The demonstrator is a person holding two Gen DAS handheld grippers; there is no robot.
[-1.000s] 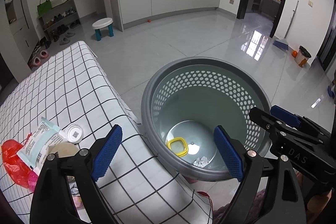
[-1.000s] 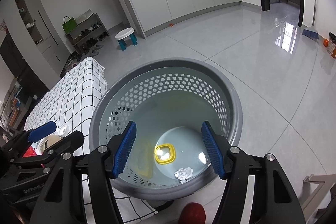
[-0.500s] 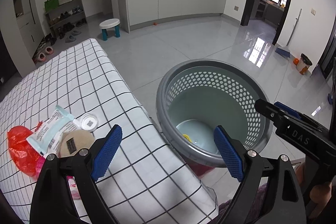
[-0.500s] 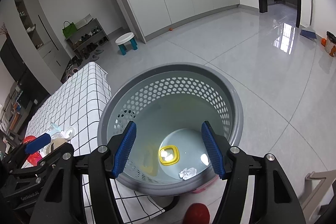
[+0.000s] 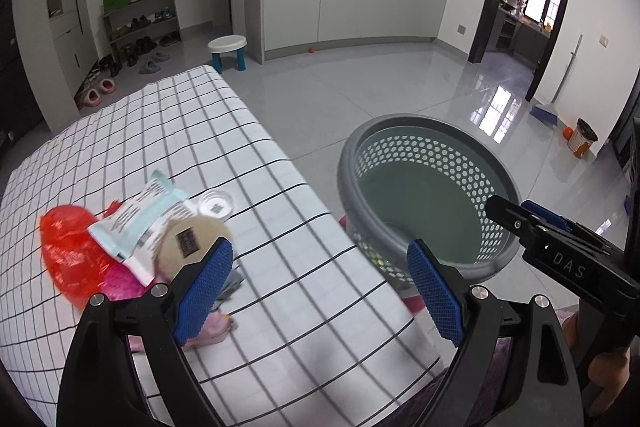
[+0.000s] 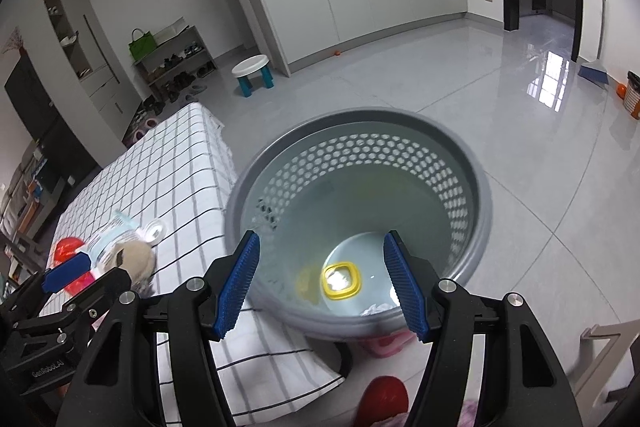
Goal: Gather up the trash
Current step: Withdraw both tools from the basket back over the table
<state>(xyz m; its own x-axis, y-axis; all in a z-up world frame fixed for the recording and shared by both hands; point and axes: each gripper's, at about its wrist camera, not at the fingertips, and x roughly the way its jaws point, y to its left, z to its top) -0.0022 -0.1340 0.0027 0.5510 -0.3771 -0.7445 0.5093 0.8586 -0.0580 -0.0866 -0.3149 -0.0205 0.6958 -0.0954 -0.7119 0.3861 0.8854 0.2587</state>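
left gripper point(image 5: 318, 291) stands with jaws apart and empty, over the counter point(image 5: 168, 131) with its checked cloth, near the trash pile. right gripper point(image 6: 320, 283) also has jaws apart and empty, above the basket point(image 6: 478, 195).

remaining trash sits together on the counter: red bag point(image 5: 66, 251), wrapper point(image 5: 140, 215), tan disc point(image 5: 192, 239), clear lid point(image 5: 218, 203), pink scrap point(image 5: 212, 327). the basket, beside the counter's edge, already holds a yellow lid point(image 6: 340, 277) and a paper wad point(image 6: 378, 309).

step in hand, by judgement: reach for the next piece. next move calls for lowering the left gripper onto the pile, likely the disc or wrapper nearest its left finger, and clamping one item without dragging the others.
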